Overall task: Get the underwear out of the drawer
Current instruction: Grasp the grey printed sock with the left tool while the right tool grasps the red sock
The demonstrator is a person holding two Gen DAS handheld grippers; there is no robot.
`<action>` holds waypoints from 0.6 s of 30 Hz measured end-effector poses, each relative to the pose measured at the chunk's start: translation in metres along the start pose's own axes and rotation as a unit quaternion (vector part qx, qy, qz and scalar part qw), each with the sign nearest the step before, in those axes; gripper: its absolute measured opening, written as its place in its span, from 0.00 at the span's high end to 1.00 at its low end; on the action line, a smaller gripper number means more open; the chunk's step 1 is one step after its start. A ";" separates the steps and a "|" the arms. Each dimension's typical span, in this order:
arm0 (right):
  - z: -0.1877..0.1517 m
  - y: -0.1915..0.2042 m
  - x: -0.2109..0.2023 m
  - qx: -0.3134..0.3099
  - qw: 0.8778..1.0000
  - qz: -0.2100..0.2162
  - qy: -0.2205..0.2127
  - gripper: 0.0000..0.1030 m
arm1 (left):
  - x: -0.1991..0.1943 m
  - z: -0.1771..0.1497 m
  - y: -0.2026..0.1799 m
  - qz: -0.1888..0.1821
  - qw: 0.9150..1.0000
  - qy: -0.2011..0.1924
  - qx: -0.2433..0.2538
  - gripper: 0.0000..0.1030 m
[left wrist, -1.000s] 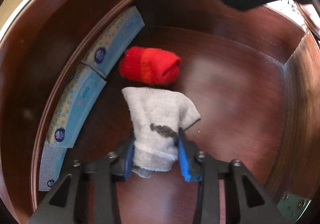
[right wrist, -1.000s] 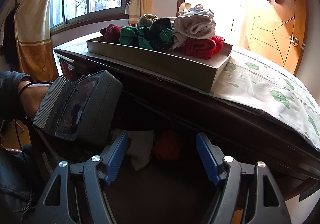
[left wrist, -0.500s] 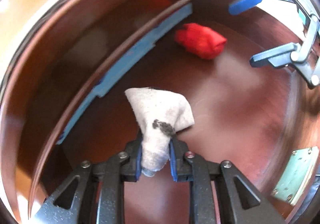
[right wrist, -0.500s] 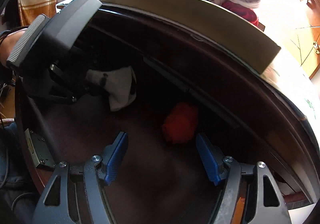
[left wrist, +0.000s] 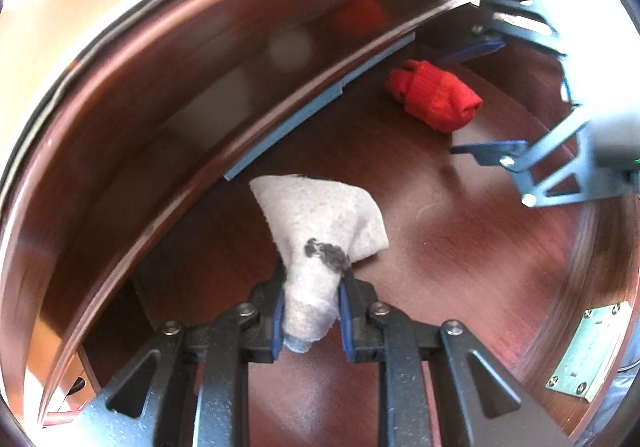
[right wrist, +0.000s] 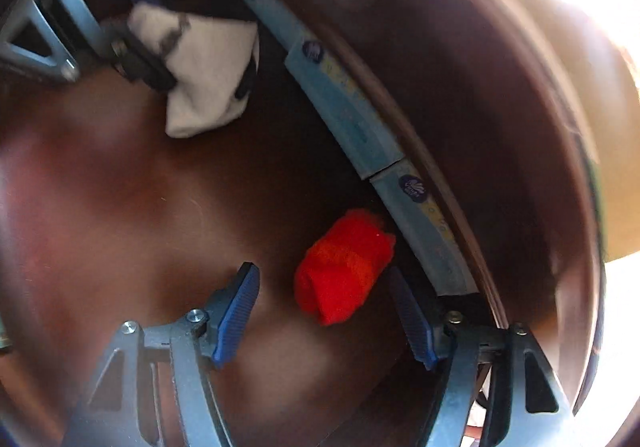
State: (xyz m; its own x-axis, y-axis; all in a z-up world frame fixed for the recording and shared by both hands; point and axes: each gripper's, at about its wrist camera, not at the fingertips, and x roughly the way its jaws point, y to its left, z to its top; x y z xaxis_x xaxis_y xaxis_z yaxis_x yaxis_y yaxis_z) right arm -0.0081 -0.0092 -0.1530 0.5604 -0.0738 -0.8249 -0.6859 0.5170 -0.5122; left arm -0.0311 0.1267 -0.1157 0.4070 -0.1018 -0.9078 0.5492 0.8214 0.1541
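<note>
Inside the dark brown wooden drawer [left wrist: 460, 267] there are two bits of clothing, and each pair of tongs goes for one of them.

The left tongs [left wrist: 311, 321] are squeezed tight on the small grey-white folded cloth with a dark mark [left wrist: 320, 223]. They pinch it at its near end, so the rest of it hangs forward over the drawer floor, close to the long back wall. Holding it by one end like that looks like a good way to lift it up and out without dragging it.

The right tongs [right wrist: 328, 311] are pointing down into the drawer, with their blue pads apart. The pads have just been closing in a little. The rolled-up bright red knitted piece [right wrist: 344, 267] lies between them on the drawer floor, but neither pad seems to press on it yet. In the left view the same red roll [left wrist: 436, 95] lies farther along the back wall, well apart from the grey-white cloth.

Long pale blue flat packets [right wrist: 352, 119] lean along the back wall, just beside the red roll. That leaves the far pad only a narrow space, so I think it has to slip in carefully between roll and packets.

A shiny metal plate [left wrist: 588, 351] is fixed to the drawer's end wall.
</note>
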 end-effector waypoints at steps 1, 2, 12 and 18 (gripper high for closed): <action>0.001 0.001 0.004 -0.004 1.000 -0.007 0.004 0.37 | -0.007 -0.002 0.006 -0.001 1.000 -0.001 -0.001 0.81; 0.002 0.001 0.009 -0.006 1.000 -0.011 0.010 0.38 | -0.007 -0.002 0.007 -0.001 1.000 0.000 -0.001 0.81; 0.011 -0.005 0.031 -0.021 0.999 -0.010 0.031 0.68 | -0.019 -0.001 0.016 0.000 1.000 -0.004 -0.006 0.81; 0.014 -0.017 0.012 0.030 0.997 0.064 0.007 0.74 | -0.027 -0.005 0.020 0.000 1.000 -0.019 -0.019 0.81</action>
State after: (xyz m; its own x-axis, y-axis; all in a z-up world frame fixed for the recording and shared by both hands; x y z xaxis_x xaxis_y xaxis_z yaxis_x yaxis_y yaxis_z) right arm 0.0168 -0.0073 -0.1504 0.4632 -0.0161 -0.8861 -0.7220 0.5731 -0.3878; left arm -0.0346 0.1482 -0.0903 0.4344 -0.1220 -0.8924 0.5210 0.8422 0.1384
